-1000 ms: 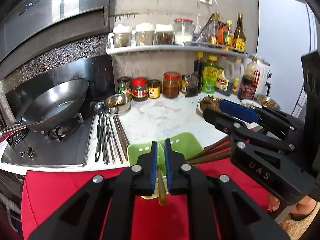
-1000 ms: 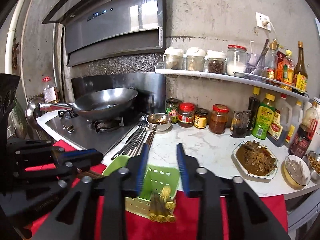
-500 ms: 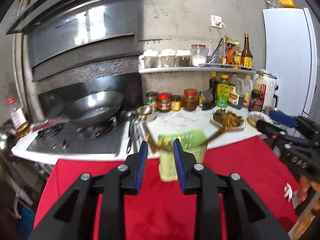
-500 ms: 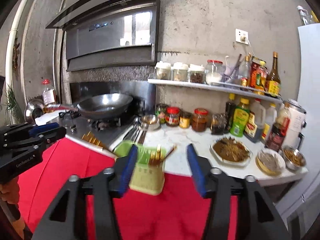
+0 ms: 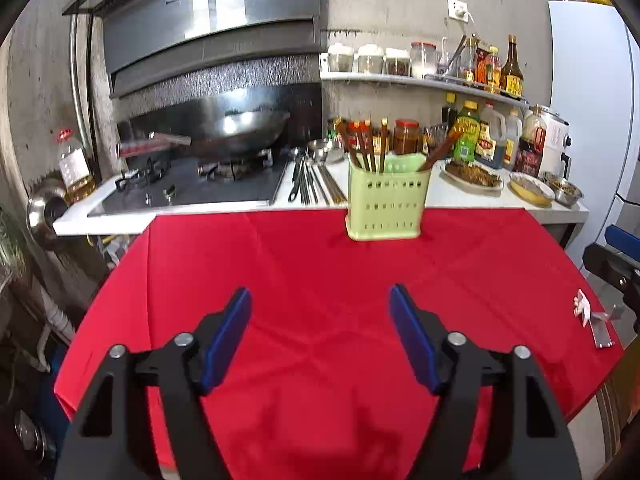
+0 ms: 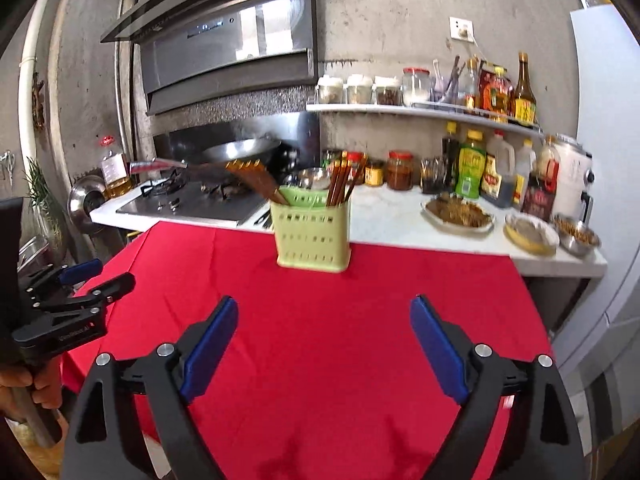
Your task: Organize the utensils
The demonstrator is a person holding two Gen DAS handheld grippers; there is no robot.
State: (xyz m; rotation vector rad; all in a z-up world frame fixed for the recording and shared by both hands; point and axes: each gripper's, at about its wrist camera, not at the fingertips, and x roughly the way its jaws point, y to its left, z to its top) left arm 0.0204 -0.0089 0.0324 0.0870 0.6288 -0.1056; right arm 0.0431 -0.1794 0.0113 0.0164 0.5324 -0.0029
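Hand-held gripper [image 5: 320, 336] partly cropped, apparently empty

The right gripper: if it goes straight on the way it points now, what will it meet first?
Probably the red tablecloth: the right gripper, jaws opening with nothing between them, tilts down toward it. The green utensil holder stands further along that line, though depth is unclear.

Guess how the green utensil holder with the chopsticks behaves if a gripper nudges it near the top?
The green utensil holder looks like thin perforated plastic, so probably light. It stands tall on a narrow base with chopsticks leaning out above the rim, so a high push may tip it. The red cloth beneath could bunch rather than let it slide.
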